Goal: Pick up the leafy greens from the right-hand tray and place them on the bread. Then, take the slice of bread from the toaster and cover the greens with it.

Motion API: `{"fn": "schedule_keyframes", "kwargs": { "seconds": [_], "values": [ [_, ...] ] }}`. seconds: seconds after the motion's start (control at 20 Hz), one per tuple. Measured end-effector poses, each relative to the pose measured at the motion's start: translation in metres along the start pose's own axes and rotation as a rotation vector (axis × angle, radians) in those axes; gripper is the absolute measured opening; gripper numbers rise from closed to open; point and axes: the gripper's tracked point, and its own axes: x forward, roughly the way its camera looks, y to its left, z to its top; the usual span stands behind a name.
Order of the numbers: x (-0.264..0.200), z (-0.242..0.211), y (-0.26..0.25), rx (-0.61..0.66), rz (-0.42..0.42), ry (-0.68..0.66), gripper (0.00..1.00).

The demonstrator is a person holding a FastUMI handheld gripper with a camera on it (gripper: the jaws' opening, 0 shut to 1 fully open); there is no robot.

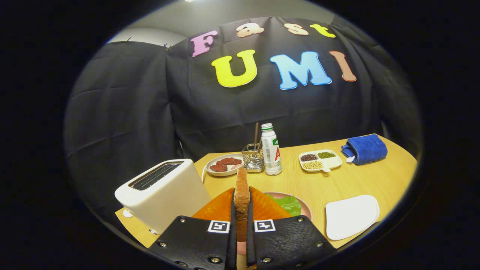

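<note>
On the wooden table [337, 187] the gripper [242, 225] has its fingers closed on an upright bread slice [242, 195], just above the pink plate [305, 210] where the leafy greens [288, 204] lie. It seems the covering step; the next move needs the slice laid flat over them.

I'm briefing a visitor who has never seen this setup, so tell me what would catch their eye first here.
First, the slice of bread standing on edge, clamped between the gripper fingers, above a pink plate that carries leafy greens. Next, the white toaster close beside the fingers. Beyond them on the wooden table, a bottle stands beside a wire cutlery holder.
</note>
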Motion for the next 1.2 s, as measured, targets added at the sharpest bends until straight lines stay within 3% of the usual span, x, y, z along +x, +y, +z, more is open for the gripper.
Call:
{"fn": "schedule_keyframes", "kwargs": {
  "seconds": [0.15,0.5,0.85,1.2],
  "values": [
    [0.008,-0.014,0.008,0.034,0.041,0.032,0.1],
    [0.016,-0.027,-0.016,0.057,0.009,0.067,0.1],
    [0.022,-0.039,-0.044,0.034,-0.02,0.121,0.21],
    [0.025,-0.041,-0.055,-0.002,0.024,0.152,0.29]
  ]
}}
